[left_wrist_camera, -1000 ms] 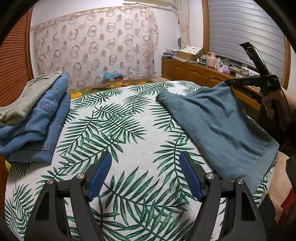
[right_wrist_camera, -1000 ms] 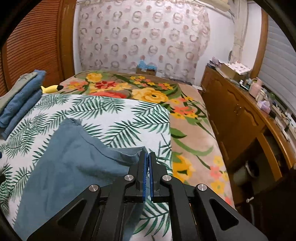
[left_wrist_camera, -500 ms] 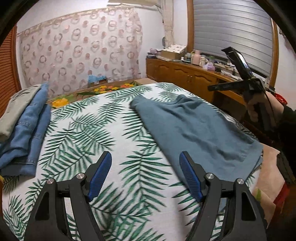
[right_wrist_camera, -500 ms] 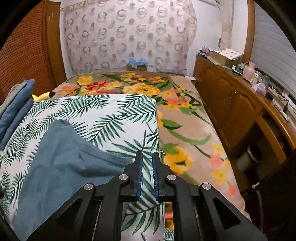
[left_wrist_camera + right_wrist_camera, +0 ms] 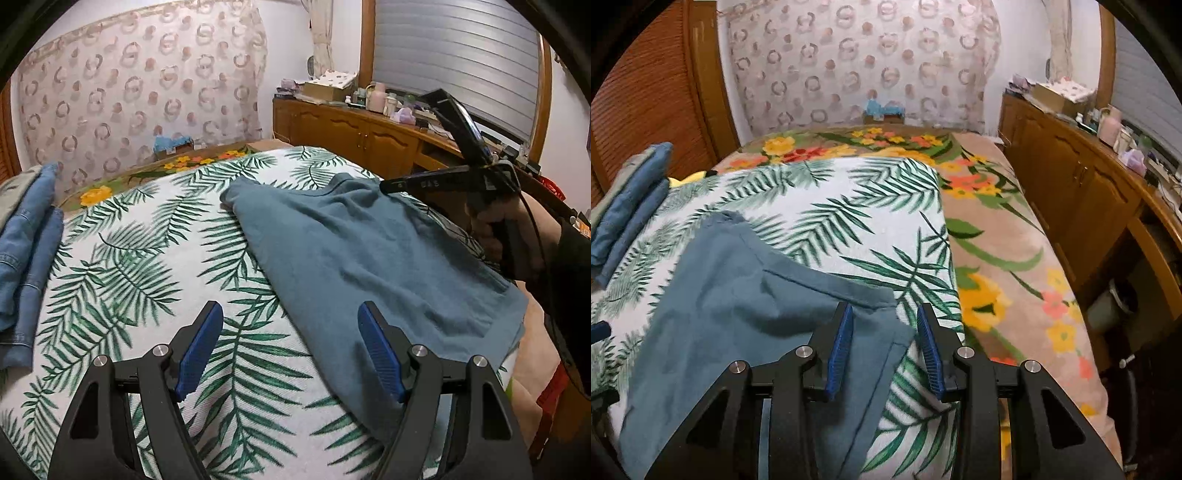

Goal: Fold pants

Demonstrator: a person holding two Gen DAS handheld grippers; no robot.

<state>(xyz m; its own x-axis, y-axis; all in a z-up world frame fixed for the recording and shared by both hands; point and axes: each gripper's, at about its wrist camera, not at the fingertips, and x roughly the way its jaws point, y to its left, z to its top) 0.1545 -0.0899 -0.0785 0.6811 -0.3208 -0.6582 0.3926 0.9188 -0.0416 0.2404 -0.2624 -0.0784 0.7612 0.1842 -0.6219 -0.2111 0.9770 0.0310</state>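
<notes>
- Our right gripper (image 5: 884, 347) has just been opening; its jaws stand apart over a corner of the teal pants (image 5: 738, 306), the cloth between them unpressed
- Our left gripper (image 5: 291, 354) hangs wide apart, holding nothing
- The pants lie flat on the palm-print bed cover (image 5: 147, 258), well apart from the folded jeans (image 5: 26, 251)

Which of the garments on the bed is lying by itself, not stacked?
The teal pants, spread alone on the leaf-print cover; the denim ones are piled at the bed's edge.
</notes>
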